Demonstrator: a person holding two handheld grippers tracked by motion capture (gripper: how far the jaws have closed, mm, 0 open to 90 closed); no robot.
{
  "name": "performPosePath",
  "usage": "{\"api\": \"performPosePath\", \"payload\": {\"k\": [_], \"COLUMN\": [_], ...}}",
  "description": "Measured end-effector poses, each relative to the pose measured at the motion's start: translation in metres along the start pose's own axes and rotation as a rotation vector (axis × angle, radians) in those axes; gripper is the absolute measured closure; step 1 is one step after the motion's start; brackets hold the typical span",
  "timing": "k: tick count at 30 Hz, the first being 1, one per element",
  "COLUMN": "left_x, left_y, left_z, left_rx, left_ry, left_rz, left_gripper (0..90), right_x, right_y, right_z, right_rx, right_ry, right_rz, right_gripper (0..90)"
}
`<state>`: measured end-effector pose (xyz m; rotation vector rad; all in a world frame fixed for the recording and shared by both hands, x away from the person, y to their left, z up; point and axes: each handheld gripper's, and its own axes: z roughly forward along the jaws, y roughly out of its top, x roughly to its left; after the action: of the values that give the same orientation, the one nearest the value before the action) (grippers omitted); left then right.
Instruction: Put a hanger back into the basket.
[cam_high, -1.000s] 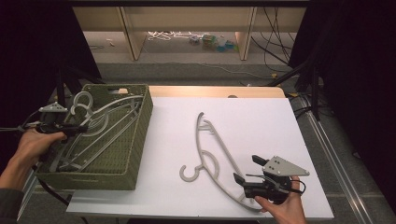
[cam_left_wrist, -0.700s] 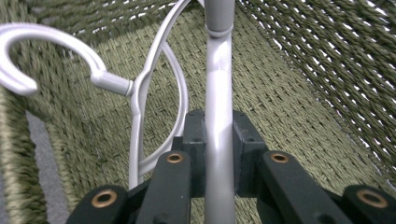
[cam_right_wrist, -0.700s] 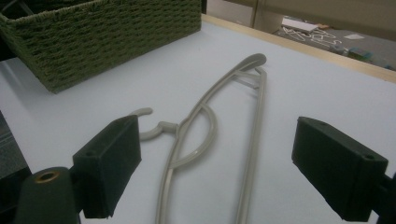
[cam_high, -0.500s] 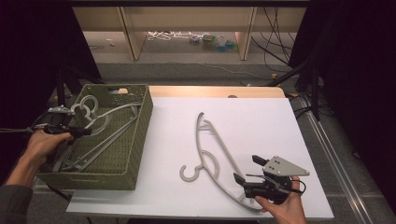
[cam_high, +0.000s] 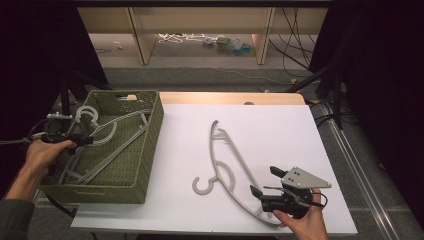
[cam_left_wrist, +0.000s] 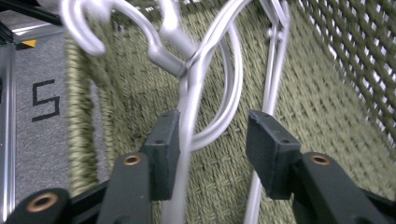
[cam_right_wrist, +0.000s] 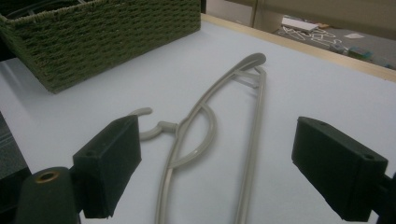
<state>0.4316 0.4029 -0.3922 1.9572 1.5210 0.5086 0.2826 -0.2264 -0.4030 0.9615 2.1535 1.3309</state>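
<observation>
Resting over the left rim of the woven green basket (cam_high: 150, 145), the left gripper (cam_left_wrist: 212, 140) has its jaws parted around a grey hanger (cam_left_wrist: 191, 84), one pad touching the bar, not clamped; likely it is setting hangers into the basket, which sits at the table's left edge. That forearm reaches in low from the left. Near the table's (cam_high: 280, 120) front right corner, the right gripper (cam_right_wrist: 217, 163) lies level, jaws wide, aimed at another hanger (cam_high: 230, 165) lying flat mid-table, probably next.

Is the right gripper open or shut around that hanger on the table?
Open. The right gripper has its jaws spread wide, and the hanger lies flat on the white table, ungrasped.
</observation>
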Motion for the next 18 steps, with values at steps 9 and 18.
{"api": "performPosePath", "payload": {"k": [9, 18], "left_x": [-0.011, -0.054], "left_y": [0.005, 0.005], "left_z": [-0.041, -0.092], "left_rx": [-0.104, -0.312], "left_ry": [-0.001, -0.079], "left_rz": [-0.017, -0.039], "left_gripper": [38.5, 32.9], "right_x": [0.000, 0.002], "right_y": [0.000, 0.000], "right_z": [0.000, 0.000], "right_rx": [-0.002, 0.006], "right_ry": [-0.001, 0.003], "right_rz": [0.001, 0.016], "right_gripper": [16.5, 16.5]}}
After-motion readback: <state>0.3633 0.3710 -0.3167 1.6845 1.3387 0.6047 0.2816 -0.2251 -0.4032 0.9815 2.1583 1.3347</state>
